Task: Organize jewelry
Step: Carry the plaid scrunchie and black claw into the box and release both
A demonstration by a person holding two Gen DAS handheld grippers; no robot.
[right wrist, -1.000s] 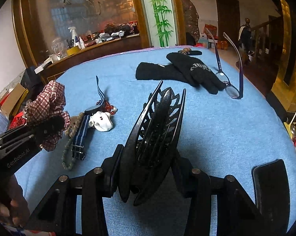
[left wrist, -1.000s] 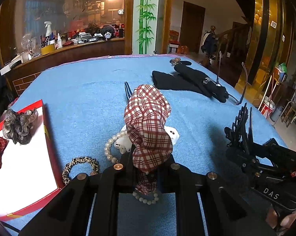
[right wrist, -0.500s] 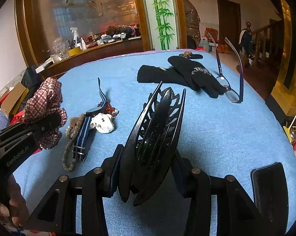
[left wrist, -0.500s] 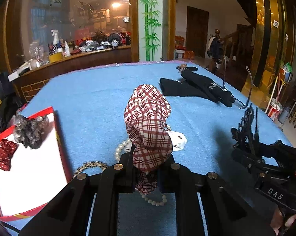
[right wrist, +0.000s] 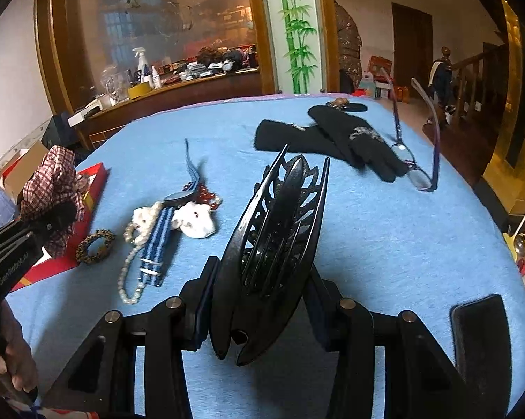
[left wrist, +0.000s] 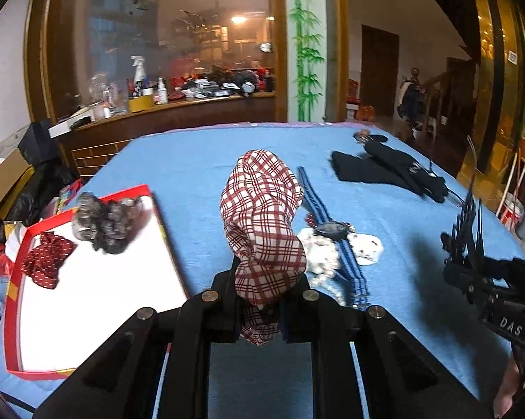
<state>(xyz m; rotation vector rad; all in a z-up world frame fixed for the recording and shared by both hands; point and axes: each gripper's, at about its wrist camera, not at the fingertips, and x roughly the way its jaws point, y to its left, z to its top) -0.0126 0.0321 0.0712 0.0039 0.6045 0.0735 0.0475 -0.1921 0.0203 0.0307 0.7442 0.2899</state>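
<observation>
Left wrist view: left gripper [left wrist: 260, 300] pinched plaid scrunchie [left wrist: 262, 223] beside red tray's [left wrist: 13, 279] right rim, right gripper [right wrist: 259, 309] clamped black hair claw [right wrist: 272, 241] above tablecloth [right wrist: 384, 230]; best released over tray's bare white centre, clear of grey scrunchie [left wrist: 105, 220].

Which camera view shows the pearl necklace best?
The right wrist view: the pearl necklace lies open on the blue cloth, its loop visible beside the striped watch strap. In the left wrist view the checked scrunchie and the gripper hide most of it.
</observation>
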